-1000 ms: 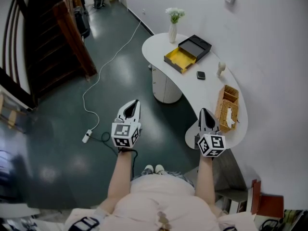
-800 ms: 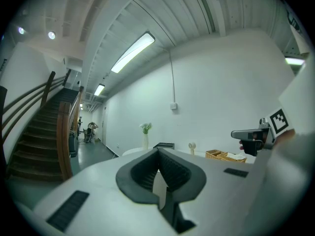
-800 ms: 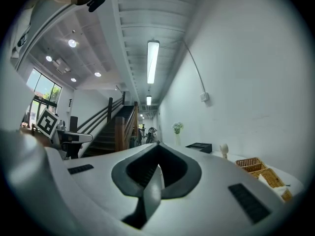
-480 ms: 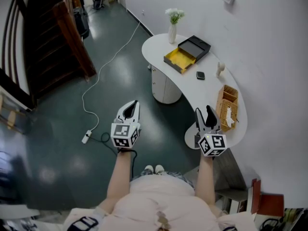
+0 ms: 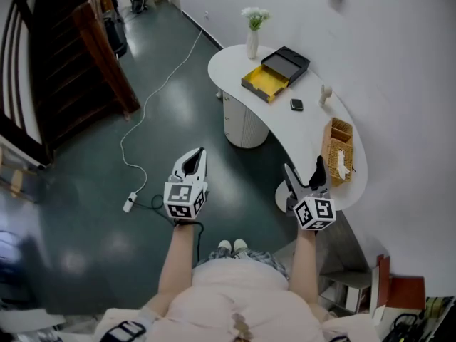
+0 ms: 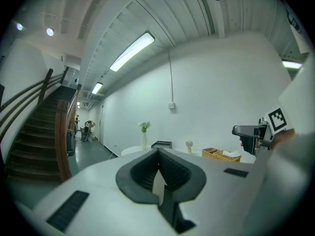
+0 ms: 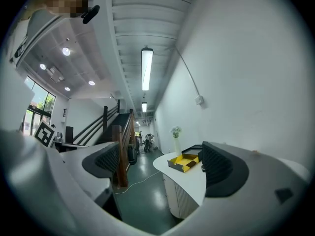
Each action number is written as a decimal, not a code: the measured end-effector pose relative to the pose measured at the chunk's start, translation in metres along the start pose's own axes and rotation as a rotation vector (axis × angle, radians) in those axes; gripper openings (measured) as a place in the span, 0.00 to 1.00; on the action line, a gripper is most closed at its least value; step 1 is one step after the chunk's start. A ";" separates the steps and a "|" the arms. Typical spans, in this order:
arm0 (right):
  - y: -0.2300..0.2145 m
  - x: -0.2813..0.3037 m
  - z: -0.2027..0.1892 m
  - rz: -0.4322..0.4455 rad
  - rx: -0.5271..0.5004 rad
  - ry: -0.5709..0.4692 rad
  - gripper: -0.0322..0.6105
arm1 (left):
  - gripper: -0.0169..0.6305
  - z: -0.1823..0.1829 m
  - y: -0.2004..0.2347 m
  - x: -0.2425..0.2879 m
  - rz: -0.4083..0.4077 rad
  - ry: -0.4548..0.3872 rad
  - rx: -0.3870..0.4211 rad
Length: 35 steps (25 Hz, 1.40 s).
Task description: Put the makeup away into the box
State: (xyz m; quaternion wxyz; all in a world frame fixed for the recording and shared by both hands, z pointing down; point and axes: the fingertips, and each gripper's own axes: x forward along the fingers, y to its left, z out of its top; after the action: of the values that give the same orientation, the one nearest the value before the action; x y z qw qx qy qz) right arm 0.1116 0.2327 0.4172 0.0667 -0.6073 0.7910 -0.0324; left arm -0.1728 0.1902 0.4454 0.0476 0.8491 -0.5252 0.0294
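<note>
Evidently the person is standing back from the white table [image 5: 299, 137] and holding both tools out level. The left gripper [image 5: 196, 154] is keeping its jaws pressed together on nothing, while the right gripper [image 5: 304, 168] is opening its jaws wide, with nothing between them. The approach is probably what is being set up. Doing it well seems to mean stepping closer and bringing the spread right jaws over the small dark compact [image 5: 296, 105], likely the makeup (a pale little item [image 5: 326, 97] beside it is too small to identify). It is lying on the tabletop, apart from the yellow-lined box [image 5: 253, 91], which is sitting open with its dark lid [image 5: 288, 63] behind it. A vase [image 5: 251, 45] is standing at the far end, and a wicker basket [image 5: 339, 148] is sitting at the near end. Around the table, a cable [image 5: 153, 98] is trailing over the dark green floor [image 5: 85, 212] towards a wooden staircase [image 5: 78, 55].
</note>
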 end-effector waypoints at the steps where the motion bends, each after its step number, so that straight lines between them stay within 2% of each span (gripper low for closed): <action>1: 0.001 -0.001 -0.001 -0.003 0.001 0.002 0.85 | 0.07 0.000 0.001 -0.001 -0.003 -0.001 0.002; 12: 0.013 -0.005 -0.011 -0.030 -0.024 -0.004 0.85 | 0.07 -0.006 0.017 -0.005 -0.019 -0.008 0.017; 20: 0.003 0.039 -0.012 -0.039 -0.042 -0.015 0.85 | 0.07 0.003 0.042 0.030 -0.025 -0.022 0.035; 28: -0.035 0.119 -0.018 -0.062 -0.061 -0.013 0.85 | 0.07 0.007 0.078 0.119 -0.028 -0.029 0.029; 35: -0.100 0.220 -0.030 -0.128 -0.079 0.025 0.85 | 0.07 0.019 0.102 0.255 -0.068 -0.032 0.022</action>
State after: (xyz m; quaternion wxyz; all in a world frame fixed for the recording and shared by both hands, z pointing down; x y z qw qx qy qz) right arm 0.1473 -0.0067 0.4454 0.0305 -0.6581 0.7522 -0.0128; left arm -0.1502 -0.0839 0.4573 0.0307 0.8674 -0.4962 0.0198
